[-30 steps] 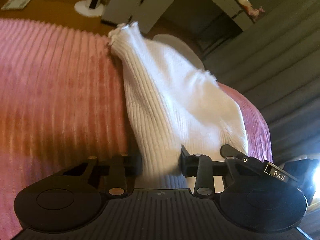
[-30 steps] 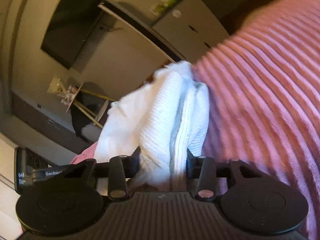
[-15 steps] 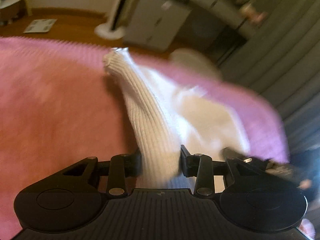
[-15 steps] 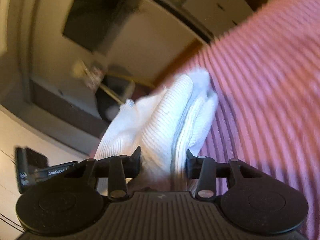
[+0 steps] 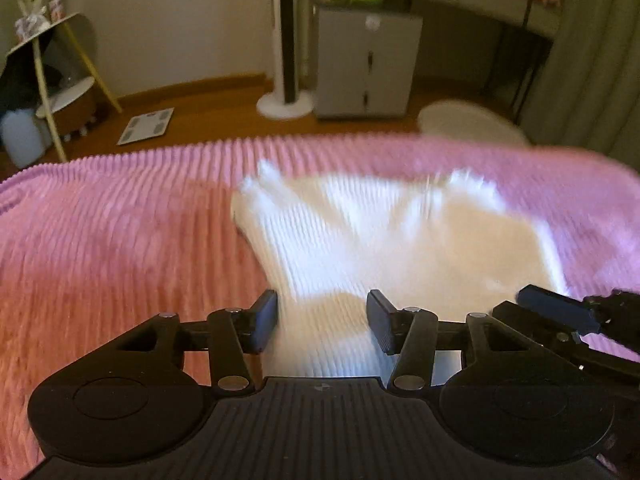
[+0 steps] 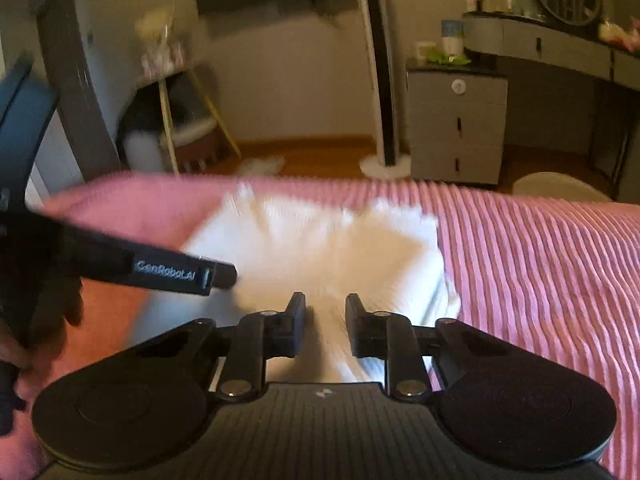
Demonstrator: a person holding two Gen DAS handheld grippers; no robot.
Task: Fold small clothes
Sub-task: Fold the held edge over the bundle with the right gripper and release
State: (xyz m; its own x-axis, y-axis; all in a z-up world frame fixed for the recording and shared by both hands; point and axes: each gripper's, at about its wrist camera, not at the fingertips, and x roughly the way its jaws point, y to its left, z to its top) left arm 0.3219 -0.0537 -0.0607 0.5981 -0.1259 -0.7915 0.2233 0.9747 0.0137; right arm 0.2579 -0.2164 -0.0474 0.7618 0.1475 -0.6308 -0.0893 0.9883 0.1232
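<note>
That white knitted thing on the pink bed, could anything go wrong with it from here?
Possibly. The left gripper has just been opening, and the white knit garment lies loose between its fingers, so that side may slump and spoil the fold. The right gripper has just been closing with knit between its fingers; pulling away could drag the garment across the pink blanket. The two grippers are close and might bump.

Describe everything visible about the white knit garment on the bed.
The white knit garment is ribbed, soft-looking fabric, blurred by motion. It lies mostly flat on the pink ribbed blanket, with two frilly ends toward the far edge and its near end running between both tools. The left tool has just been opening, with fabric in its gap. The right tool has just been closing over a narrow strip; whether it grips is unclear.
</note>
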